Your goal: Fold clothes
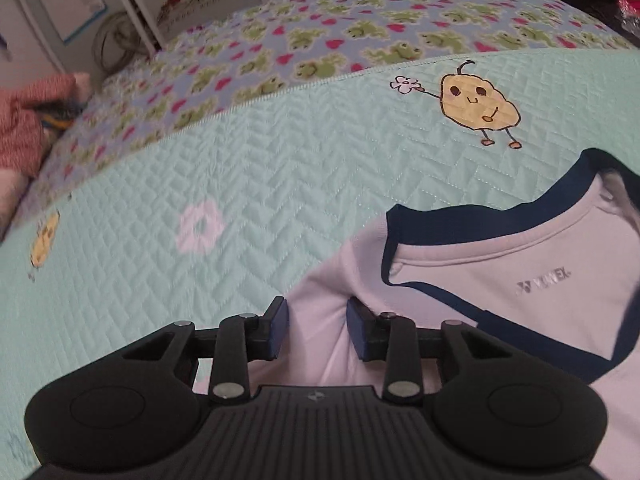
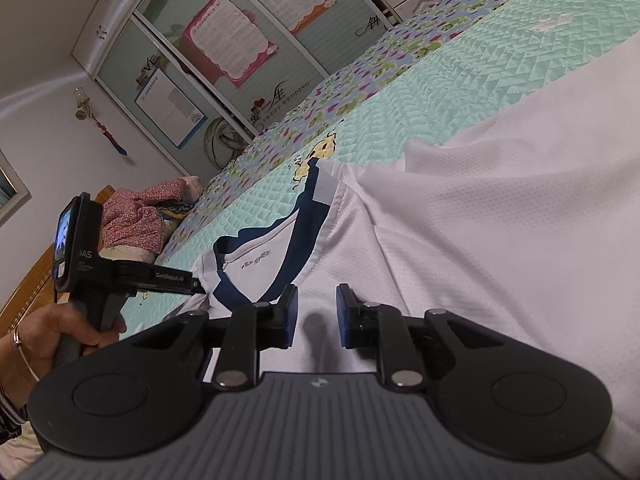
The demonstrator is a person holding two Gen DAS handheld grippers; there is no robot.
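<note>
One shirt (image 1: 500, 264), white with navy collar trim (image 1: 436, 216), lies on the mint quilted bedspread (image 1: 208, 152). In the left wrist view it fills the 3 to 5 o'clock part of the frame, collar toward 2 o'clock, and a silver brand logo (image 1: 542, 282) sits below the neckline.

Left gripper (image 1: 316, 330): its two blue-padded fingers stand apart, with the shirt's shoulder cloth showing in the gap. Whether the pads (image 1: 280, 330) touch the fabric cannot be told.

Right gripper (image 2: 317, 316): its two fingers are also parted, over white cloth, nothing pinched between them. A fold of the shirt's mesh fabric (image 2: 480, 240) rises at 2 o'clock from it.

In the right wrist view the left gripper appears at 9 o'clock, held by one hand (image 2: 52, 332) wearing a ring. Its tip meets the shirt edge next to the collar; whether it is clamped there cannot be told from this view.

Counted on the bedspread: two yellow cartoon figures, one at 1 o'clock (image 1: 478, 106) and one at 9 o'clock (image 1: 44, 240); one white flower print (image 1: 200, 228).

A second cover with a frog and heart pattern (image 1: 320, 40) lies beyond at 12 o'clock. One heap of red patterned cloth (image 1: 28, 128) sits at 9 o'clock by the bed's edge. The wardrobe doors (image 2: 208, 40) carry three paper posters.
</note>
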